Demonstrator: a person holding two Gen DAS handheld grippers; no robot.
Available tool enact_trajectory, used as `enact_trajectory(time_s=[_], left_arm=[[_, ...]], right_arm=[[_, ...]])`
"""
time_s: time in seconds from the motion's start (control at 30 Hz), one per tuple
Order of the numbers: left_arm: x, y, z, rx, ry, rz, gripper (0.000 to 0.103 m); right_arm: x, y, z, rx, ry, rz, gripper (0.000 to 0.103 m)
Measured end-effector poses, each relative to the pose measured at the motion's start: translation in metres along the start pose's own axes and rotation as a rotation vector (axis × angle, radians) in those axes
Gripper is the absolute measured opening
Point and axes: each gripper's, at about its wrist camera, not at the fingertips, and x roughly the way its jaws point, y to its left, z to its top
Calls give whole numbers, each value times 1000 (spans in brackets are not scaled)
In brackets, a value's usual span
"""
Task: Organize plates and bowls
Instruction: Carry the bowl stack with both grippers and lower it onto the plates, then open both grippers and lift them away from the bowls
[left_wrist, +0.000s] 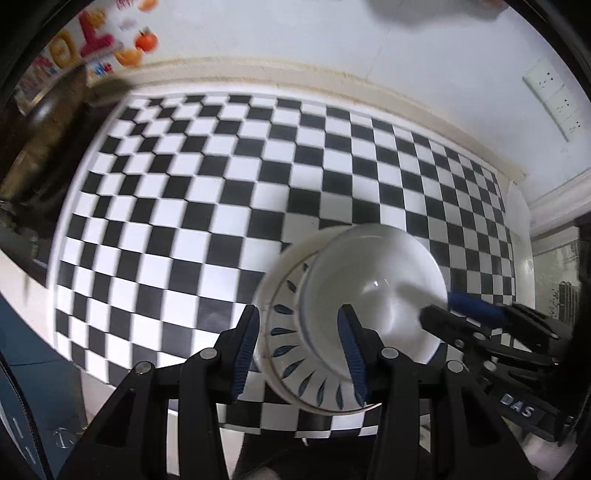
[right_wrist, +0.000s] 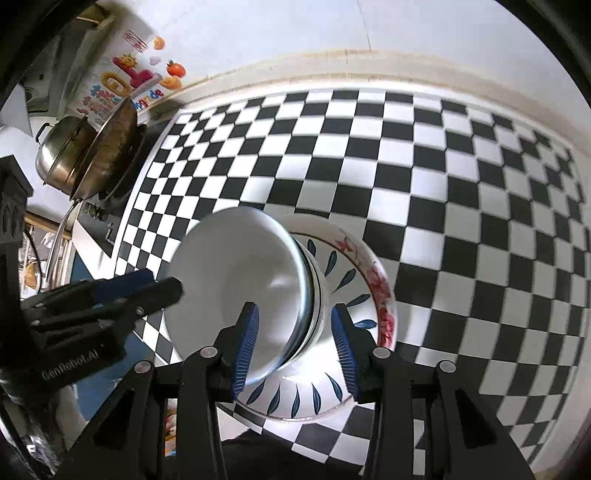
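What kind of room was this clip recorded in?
Most likely a home kitchen. A steel pot and a wok sit on a stove at the left, and a white bowl rests in a leaf-patterned plate on a checkered counter.

"DAS" on right gripper (left_wrist: 439, 312), "GenRobot.AI" on left gripper (right_wrist: 162, 286)

A black-and-white checkered cloth (right_wrist: 461, 177) covers the counter, its far edge running along a cream ledge (right_wrist: 369, 68) at the foot of a pale wall (right_wrist: 277, 29). At the far left, a steel pot (right_wrist: 64, 151) and a brown-bottomed pan (right_wrist: 110, 147) rest tilted on a stove (right_wrist: 99, 218). Colourful fruit stickers (right_wrist: 147, 81) mark the wall behind them. A white outlet panel (left_wrist: 554, 101) is mounted at the right.
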Motion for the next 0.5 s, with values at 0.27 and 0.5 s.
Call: enact_trajectory(time_s=[0.27,0.5], left_arm=[[-38,10,-16,24,-110,38,83],[-72,12,-21,58,-203,22,88]], right_arm=[[-64,27,-17,-1,-128,-94,91],[-102,44,-32,48,-238,-164,95]])
